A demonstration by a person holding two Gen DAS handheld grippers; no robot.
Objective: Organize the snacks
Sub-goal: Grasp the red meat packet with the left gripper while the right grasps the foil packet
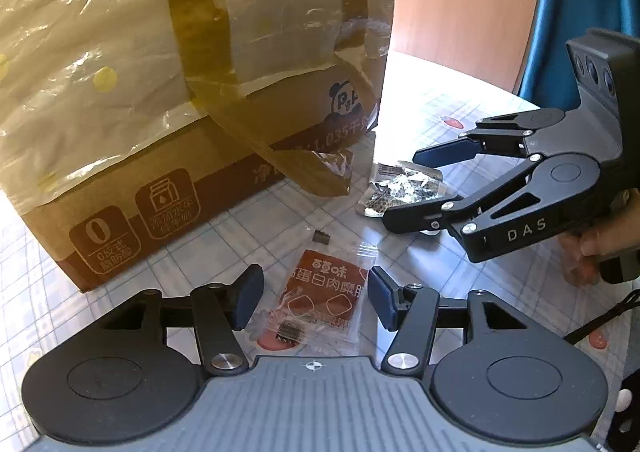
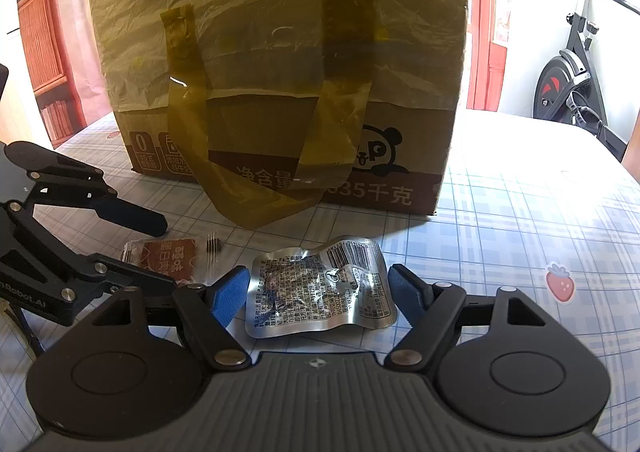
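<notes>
A red-brown snack packet (image 1: 320, 298) lies flat on the table between the open fingers of my left gripper (image 1: 316, 298); the fingers do not touch it. It also shows in the right wrist view (image 2: 168, 258). A crumpled silver foil snack packet (image 2: 320, 290) lies on the table between the open fingers of my right gripper (image 2: 320, 292), not gripped. In the left wrist view the foil packet (image 1: 400, 187) lies under the open right gripper (image 1: 404, 185). The left gripper (image 2: 156, 252) shows at the left of the right wrist view.
A cardboard box (image 2: 280, 155) lined with a yellowish plastic bag (image 2: 280, 31) stands just behind both packets, its handles hanging over the front. The table has a checked cloth (image 2: 520, 232) with strawberry prints. An exercise bike (image 2: 568, 71) stands far right.
</notes>
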